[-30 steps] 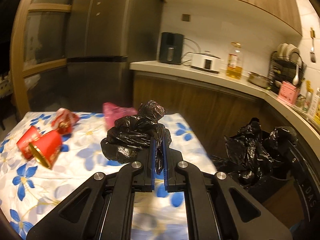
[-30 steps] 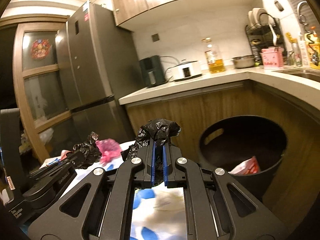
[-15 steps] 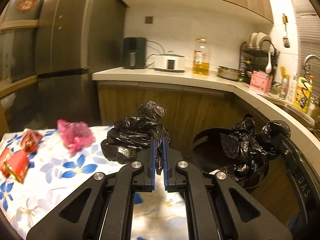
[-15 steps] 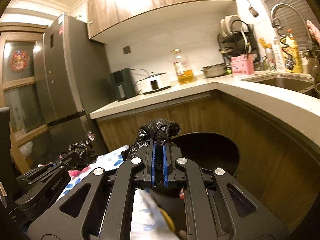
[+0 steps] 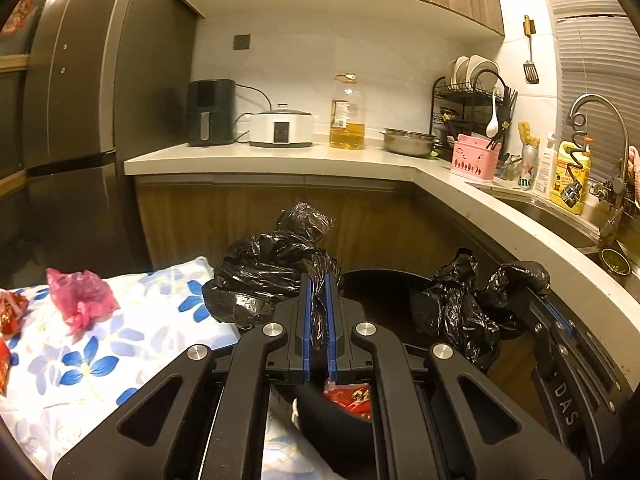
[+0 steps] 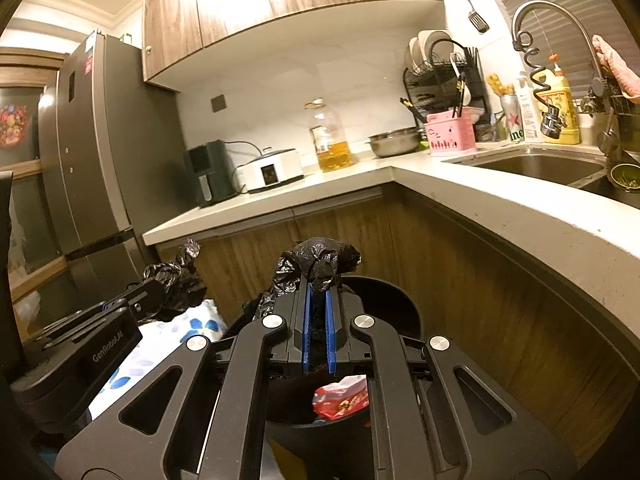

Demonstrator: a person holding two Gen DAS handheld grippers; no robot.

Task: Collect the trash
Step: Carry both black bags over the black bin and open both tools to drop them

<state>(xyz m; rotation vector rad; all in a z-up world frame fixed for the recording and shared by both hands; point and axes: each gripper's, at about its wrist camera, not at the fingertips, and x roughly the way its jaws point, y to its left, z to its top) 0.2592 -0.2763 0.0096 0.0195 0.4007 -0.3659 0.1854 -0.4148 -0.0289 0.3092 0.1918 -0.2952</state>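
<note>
My left gripper (image 5: 319, 284) is shut on a bunched edge of a black trash bag (image 5: 272, 276), held over the table's right end. My right gripper (image 6: 318, 294) is shut on another crumpled bunch of black trash bag (image 6: 320, 258). In the left wrist view the right gripper (image 5: 558, 318) shows at the right with its plastic (image 5: 460, 312). A round black bin (image 6: 400, 304) stands below both, its rim (image 5: 384, 278) just beyond my left fingertips. A red wrapper (image 6: 340, 400) lies inside it. On the table lie a pink crumpled bag (image 5: 80, 300) and red wrappers (image 5: 10, 312).
The table with a blue-flowered cloth (image 5: 132, 344) is on the left. A wooden cabinet and curved countertop (image 6: 500, 208) wrap closely around the bin behind and to the right. A dark fridge (image 5: 80, 120) stands at the left. The sink (image 6: 540, 166) is at the far right.
Both views have swung right, away from the table toward the bin and counter. The red cups have slid out of the left view. The bin now sits under both grippers, which stay shut on the plastic.
</note>
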